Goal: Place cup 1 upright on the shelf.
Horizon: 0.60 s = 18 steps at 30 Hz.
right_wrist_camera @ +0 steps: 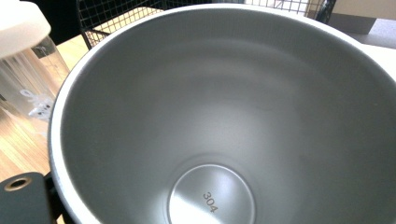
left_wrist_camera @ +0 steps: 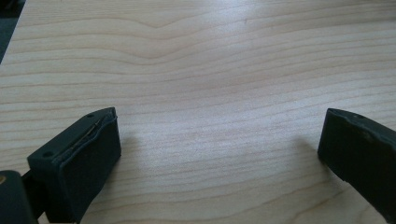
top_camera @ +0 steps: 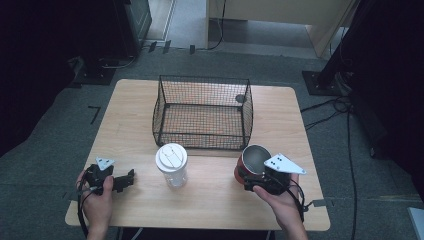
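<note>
Pale wood of the table [top_camera: 125, 115] carries a wire basket [top_camera: 202, 114] at its middle, and your red steel cup [top_camera: 253, 159] stands upright just in front of the basket's near right corner. Your right gripper [top_camera: 260, 181] is up against the cup's near side; whether it is clenched on it you cannot tell. The basket lies straight ahead and slightly left. Your left gripper [top_camera: 131, 178] rests released, beside the lidded tumbler [top_camera: 171, 165].
</note>
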{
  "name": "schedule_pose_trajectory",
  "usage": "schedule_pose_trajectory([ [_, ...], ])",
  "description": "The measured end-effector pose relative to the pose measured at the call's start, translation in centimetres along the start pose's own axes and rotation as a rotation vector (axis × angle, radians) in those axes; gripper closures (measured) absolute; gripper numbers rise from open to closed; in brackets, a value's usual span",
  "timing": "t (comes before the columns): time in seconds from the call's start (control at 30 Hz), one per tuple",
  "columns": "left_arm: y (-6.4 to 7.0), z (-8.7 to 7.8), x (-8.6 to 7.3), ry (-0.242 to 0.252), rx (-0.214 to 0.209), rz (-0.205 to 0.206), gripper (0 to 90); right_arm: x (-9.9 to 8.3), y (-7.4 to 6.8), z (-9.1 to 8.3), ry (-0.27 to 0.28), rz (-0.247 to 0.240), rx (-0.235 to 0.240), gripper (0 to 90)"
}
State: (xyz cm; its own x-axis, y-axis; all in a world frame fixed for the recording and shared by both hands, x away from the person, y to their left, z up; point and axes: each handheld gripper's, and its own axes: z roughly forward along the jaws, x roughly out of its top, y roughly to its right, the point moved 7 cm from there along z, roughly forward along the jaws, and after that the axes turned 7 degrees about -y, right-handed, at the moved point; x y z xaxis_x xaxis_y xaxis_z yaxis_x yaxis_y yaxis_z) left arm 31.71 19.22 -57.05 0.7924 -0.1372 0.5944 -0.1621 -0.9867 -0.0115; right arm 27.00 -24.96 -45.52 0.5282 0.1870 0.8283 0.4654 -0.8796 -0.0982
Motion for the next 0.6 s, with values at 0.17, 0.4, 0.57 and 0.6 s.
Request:
schedule_pose_trajectory([
  [0.17, 0.0, 0.0, 0.0, 0.002, -0.001, -0.002, 0.0, 0.8, -0.3, 0.1, 0.011, -0.01, 0.003, 7.6],
  [0.4, 0.0, 0.0, 0.0, 0.002, -0.001, -0.003, 0.1, 2.1, -0.8, 0.0, 0.035, -0.021, 0.009, 7.6],
  [0.57, 0.0, 0.0, 0.0, 0.002, -0.001, -0.003, 0.0, 2.9, -1.1, 0.1, 0.047, -0.028, 0.013, 7.6],
  [0.6, 0.0, 0.0, 0.0, 0.002, -0.001, -0.003, 0.1, 3.2, -1.1, 0.0, 0.052, -0.028, 0.014, 7.6],
])
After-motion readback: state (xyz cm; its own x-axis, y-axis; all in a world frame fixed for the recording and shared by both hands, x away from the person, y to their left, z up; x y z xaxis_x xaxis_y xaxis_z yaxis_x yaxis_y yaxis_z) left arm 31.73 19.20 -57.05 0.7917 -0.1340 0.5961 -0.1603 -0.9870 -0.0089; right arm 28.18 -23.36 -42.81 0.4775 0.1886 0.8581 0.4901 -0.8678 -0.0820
